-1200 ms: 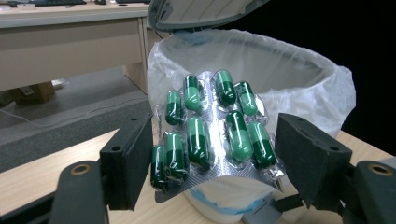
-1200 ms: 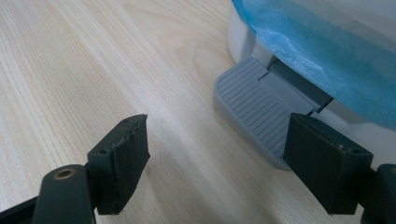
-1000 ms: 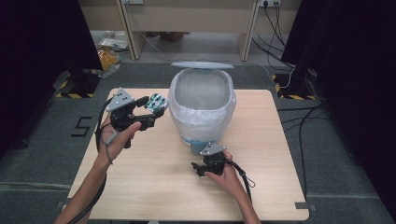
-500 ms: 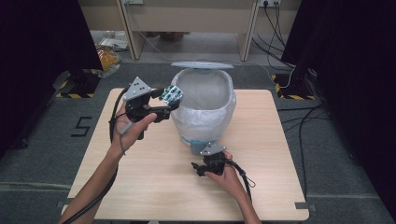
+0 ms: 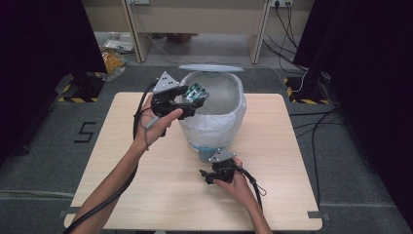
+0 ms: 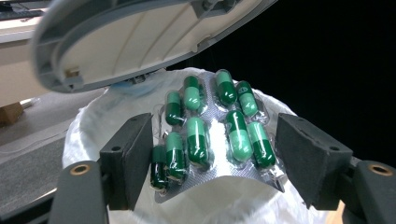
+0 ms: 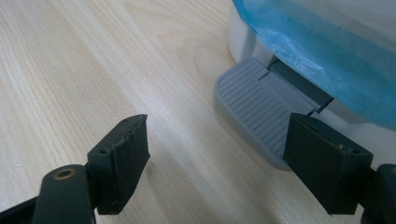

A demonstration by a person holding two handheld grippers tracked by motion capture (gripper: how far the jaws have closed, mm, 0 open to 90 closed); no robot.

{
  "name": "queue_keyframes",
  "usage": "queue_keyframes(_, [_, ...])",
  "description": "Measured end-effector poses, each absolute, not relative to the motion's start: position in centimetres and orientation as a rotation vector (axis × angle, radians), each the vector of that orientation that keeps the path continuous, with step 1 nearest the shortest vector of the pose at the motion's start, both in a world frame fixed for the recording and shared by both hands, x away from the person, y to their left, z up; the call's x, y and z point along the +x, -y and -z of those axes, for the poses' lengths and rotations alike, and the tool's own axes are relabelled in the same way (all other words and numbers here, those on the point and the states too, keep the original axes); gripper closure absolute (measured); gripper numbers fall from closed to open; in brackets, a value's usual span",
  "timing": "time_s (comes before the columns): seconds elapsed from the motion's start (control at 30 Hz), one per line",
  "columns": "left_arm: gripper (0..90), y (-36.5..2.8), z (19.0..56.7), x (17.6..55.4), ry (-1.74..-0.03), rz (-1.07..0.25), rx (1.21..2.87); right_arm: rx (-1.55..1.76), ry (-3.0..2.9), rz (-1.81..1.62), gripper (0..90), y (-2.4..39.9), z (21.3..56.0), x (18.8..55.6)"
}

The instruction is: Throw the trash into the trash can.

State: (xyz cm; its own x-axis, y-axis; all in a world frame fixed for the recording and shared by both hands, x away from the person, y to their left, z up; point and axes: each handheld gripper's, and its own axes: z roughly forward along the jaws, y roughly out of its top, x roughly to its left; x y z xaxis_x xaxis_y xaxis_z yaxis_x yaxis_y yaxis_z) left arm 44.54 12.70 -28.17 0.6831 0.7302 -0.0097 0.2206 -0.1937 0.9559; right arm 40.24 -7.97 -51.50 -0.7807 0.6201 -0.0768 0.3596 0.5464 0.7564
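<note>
A silver blister pack [image 6: 210, 135] of green capsules sits bowed between the jaws of my left gripper [image 6: 215, 140], which is shut on it. In the high view that gripper [image 5: 194, 96] holds the pack [image 5: 197, 90] just over the left rim of a white pedal bin [image 5: 240, 100] lined with a white bag. The bin's grey lid [image 5: 210, 68] stands raised, and its underside [image 6: 135, 37] hangs above the pack. My right gripper [image 5: 212, 173] rests low on the table at the bin's foot. It [image 7: 217, 154] is open, with its right jaw over the edge of the grey ribbed pedal [image 7: 254, 107].
The bin stands at the back middle of a light wooden table [image 5: 122, 161]. A blue fold of liner [image 7: 317, 51] hangs over the bin's base above the pedal. Cables and yellow-black floor markers lie on the grey floor around the table.
My left gripper has carried the blister pack up and to the right, from beside the bin to its left rim. The right gripper has kept still.
</note>
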Motion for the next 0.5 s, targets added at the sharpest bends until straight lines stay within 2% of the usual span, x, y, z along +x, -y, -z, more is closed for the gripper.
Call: queue_keyframes(0.5, [24.6, -10.3, 29.0, 47.4, -0.805, -0.576, 1.802, 0.802, -2.447, -1.088, 22.3, 7.9, 51.5, 40.2])
